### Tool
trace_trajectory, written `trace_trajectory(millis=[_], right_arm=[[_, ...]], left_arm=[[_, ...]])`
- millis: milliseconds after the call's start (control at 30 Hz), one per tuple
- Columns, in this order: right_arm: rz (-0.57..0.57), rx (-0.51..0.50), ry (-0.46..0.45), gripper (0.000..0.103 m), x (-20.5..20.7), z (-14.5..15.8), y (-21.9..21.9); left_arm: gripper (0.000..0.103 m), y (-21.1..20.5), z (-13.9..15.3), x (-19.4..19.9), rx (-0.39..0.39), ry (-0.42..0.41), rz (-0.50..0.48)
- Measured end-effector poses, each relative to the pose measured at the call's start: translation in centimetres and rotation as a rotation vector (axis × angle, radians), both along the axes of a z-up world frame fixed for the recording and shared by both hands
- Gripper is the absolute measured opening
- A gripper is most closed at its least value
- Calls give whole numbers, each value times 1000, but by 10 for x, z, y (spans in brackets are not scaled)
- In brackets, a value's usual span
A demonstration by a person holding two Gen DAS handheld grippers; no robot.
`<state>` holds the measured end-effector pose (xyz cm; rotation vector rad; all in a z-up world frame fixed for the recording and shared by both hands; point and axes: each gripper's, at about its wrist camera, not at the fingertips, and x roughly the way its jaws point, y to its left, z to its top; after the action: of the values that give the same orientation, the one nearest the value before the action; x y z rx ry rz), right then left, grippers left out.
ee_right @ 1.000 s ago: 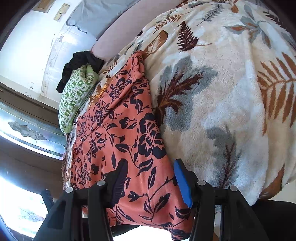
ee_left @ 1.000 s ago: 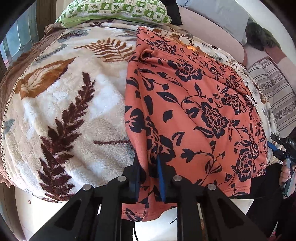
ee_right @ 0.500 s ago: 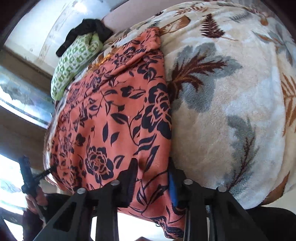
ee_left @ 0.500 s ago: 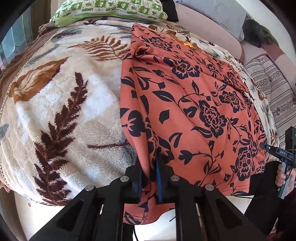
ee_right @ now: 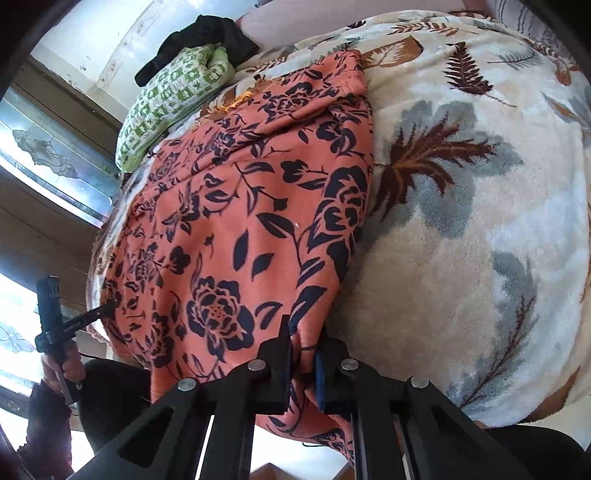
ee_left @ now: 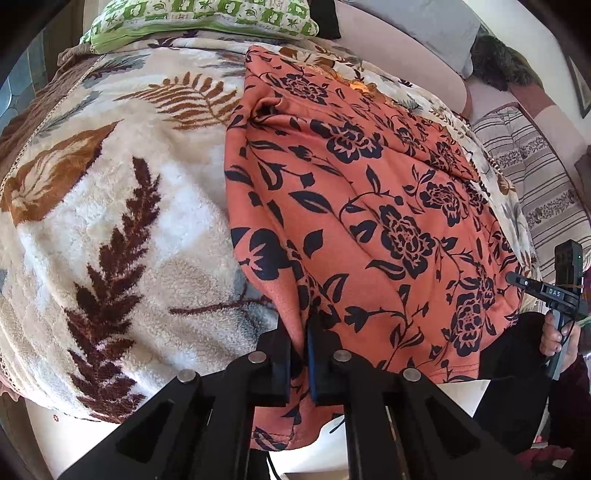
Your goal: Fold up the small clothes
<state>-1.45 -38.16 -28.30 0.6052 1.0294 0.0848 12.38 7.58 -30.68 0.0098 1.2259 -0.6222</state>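
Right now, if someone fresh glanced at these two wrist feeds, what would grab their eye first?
The orange garment with dark navy flowers, spread across the cream fleece blanket with brown leaf prints, dominates both views. The left gripper and the right gripper each have their jaws shut on a corner of its near hem. A green-and-white patterned pillow lies at the far end.

Both grippers are pinned at the near hem of the orange garment [ee_left: 369,206], left gripper [ee_left: 300,332] and right gripper [ee_right: 306,343] each clamped on cloth, so nothing passes between their jaws. Left of the garment the leaf-print blanket [ee_left: 110,206] lies bare and wide open. Right of it, more bare blanket. At the far end a green pillow [ee_left: 207,14] and a black cloth [ee_right: 199,40] block the way, with a striped cushion [ee_left: 532,173] flanking the right edge.
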Motion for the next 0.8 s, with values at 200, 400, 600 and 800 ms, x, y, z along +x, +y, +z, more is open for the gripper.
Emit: trace_trajectory(millis=[200, 400, 600, 800], right_arm=[[-59, 162, -196, 9, 40, 59, -42], [-266, 219, -292, 12, 159, 76, -108], [-501, 247, -124, 76, 230, 11, -155], [-395, -13, -236, 75, 201, 26, -132]], left_arm=[[7, -11, 58, 49, -120, -62, -25], [10, -57, 97, 185, -122, -170, 114], [41, -68, 32, 264, 42, -81, 478], [54, -76, 43, 174, -40, -282, 633]])
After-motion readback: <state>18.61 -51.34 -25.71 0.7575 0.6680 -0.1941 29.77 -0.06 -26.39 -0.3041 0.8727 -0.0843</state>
